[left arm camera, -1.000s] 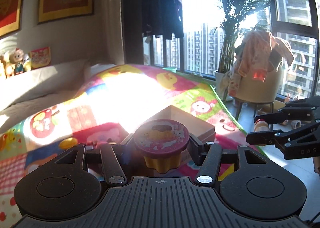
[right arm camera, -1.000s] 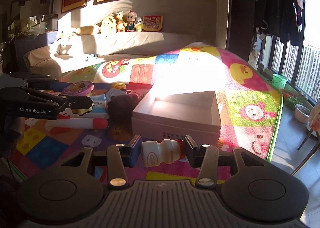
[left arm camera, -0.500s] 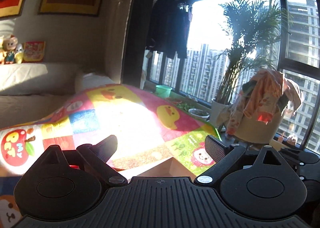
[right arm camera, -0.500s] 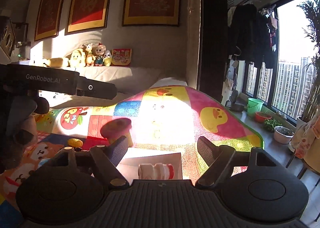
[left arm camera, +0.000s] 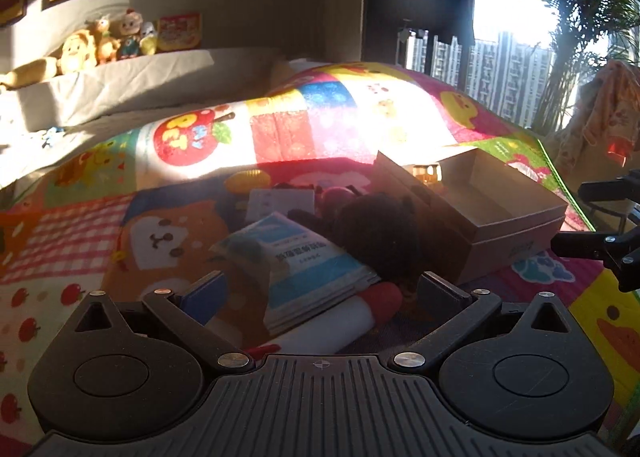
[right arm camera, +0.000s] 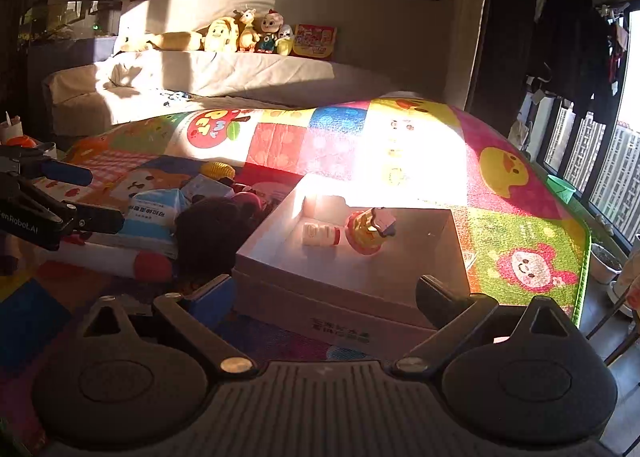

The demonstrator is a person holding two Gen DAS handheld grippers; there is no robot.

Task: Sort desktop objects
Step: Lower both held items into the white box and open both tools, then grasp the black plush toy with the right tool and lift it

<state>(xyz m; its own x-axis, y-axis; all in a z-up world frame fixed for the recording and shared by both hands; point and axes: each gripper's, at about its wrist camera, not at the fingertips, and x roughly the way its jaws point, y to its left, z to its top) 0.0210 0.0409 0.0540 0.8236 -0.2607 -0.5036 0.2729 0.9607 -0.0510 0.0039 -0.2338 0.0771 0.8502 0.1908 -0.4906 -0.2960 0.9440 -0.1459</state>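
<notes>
Under my left gripper (left arm camera: 320,293), jaws apart, empty: white tube with red cap (left arm camera: 340,321), tissue pack (left arm camera: 296,257) lying across it, likely next pick. My right gripper (right arm camera: 324,297) also spread wide, holding nothing, poised at box (right arm camera: 340,321) near edge. Beyond pack, dark plush toy (left arm camera: 384,237) touching box wall. Inside box, small bottle (right arm camera: 320,235) on its side, pudding cup (right arm camera: 368,233) tipped beside it; I judge both sorted. Farther out, yellow object (left arm camera: 248,179) on mat (left arm camera: 280,129).
</notes>
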